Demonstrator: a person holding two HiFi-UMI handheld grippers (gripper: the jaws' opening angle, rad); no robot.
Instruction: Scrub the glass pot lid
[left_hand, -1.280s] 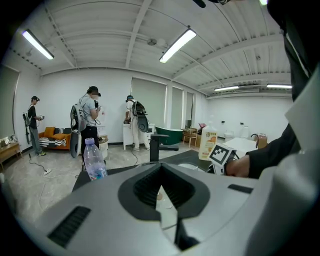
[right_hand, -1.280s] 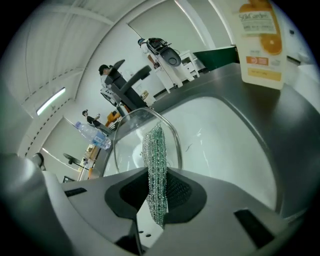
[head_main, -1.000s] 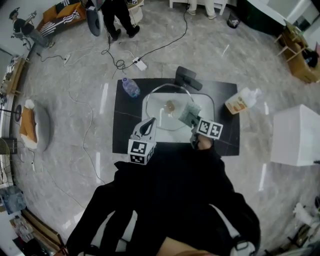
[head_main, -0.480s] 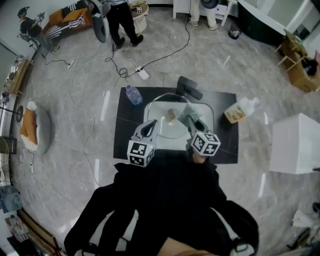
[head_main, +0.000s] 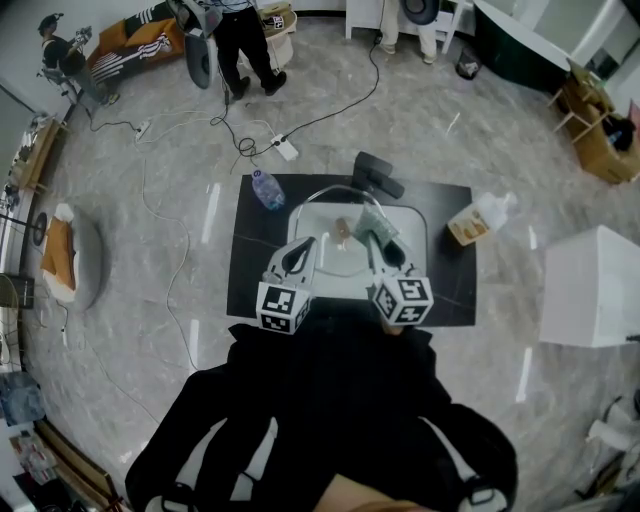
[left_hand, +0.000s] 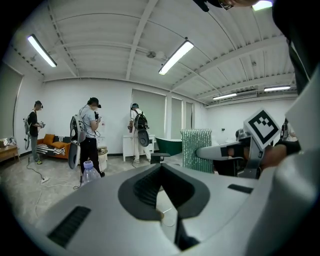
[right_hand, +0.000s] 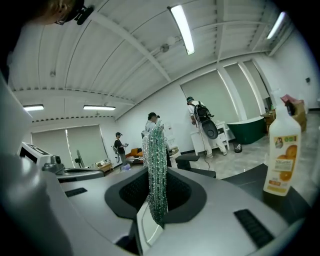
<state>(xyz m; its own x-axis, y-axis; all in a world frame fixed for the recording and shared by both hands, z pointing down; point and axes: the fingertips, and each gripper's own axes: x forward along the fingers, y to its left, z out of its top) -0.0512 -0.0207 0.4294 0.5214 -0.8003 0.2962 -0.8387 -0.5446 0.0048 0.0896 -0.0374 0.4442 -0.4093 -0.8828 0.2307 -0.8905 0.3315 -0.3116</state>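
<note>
While my right hand-held gripper (head_main: 381, 243) is clamped on the glittery green scrubbing pad (head_main: 368, 222), it hangs over the round clear glass pot lid (head_main: 328, 218). The lid lies knob-up in the white tray (head_main: 415, 225) on the black bench (head_main: 255, 270). My left hand-held gripper (head_main: 303, 245) sits at the lid's near-left rim, jaws together on nothing I can see. I judge the lid stiff, slick and breakable, so I'd steady it by the rim or knob.

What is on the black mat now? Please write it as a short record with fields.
Surface: black mat, with a white tray on it
Lid: glass lid lies in the tray
Left gripper: jaws together at the lid's near-left edge; grip unclear
Right gripper: shut on green scrubber, at the lid's right side
Beside the tray: water bottle far left, detergent bottle right
</note>
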